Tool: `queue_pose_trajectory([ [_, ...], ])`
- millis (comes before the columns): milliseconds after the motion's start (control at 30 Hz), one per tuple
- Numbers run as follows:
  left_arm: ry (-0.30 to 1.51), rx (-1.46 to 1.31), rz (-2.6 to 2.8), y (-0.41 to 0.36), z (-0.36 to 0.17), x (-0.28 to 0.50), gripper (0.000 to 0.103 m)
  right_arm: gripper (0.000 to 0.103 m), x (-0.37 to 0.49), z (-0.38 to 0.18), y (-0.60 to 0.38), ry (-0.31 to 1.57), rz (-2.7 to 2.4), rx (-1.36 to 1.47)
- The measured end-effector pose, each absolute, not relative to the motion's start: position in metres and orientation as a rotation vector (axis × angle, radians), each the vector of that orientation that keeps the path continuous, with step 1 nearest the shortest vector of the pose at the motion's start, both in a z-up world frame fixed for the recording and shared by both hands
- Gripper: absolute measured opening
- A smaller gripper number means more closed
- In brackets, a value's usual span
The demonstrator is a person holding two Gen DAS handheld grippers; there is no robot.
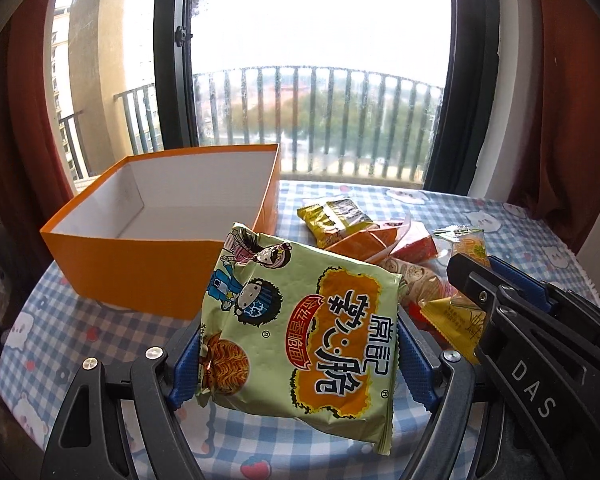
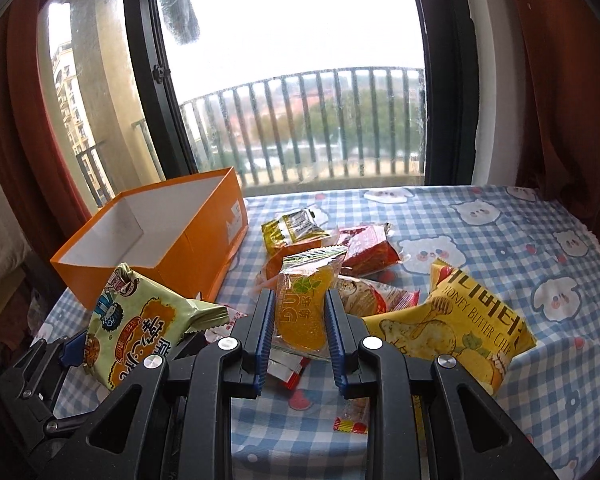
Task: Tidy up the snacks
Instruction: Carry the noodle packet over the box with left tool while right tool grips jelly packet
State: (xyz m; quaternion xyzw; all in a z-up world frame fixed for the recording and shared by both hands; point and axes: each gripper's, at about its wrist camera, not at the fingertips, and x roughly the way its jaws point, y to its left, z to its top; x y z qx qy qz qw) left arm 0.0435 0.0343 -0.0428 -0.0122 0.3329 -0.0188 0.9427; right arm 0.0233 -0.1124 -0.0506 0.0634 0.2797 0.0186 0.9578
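My left gripper (image 1: 296, 356) is shut on a green noodle-snack bag (image 1: 300, 320) and holds it above the table, right of the open orange box (image 1: 140, 276). The bag also shows in the right wrist view (image 2: 140, 320). My right gripper (image 2: 298, 308) is shut on a clear packet of orange jelly (image 2: 300, 312), lifted over the snack pile. It shows in the left wrist view (image 1: 472, 276) at the right. The box (image 2: 196, 256) is empty with a white inside.
Loose snacks lie on the blue checked tablecloth (image 2: 480, 240): a yellow honey butter chips bag (image 2: 460, 328), a red packet (image 2: 368, 252), a yellow-black packet (image 2: 292, 228) and small wrappers. A window with a railing stands behind, red curtains at both sides.
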Motion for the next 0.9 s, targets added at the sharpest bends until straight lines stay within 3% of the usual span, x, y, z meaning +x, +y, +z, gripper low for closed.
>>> queue_pose_trajectory([
  [900, 0.569, -0.037, 0.057, 0.089, 0.002, 0.115, 0.083, 0.028, 0.105, 0.012, -0.061, 0.398, 0.128, 0.096],
])
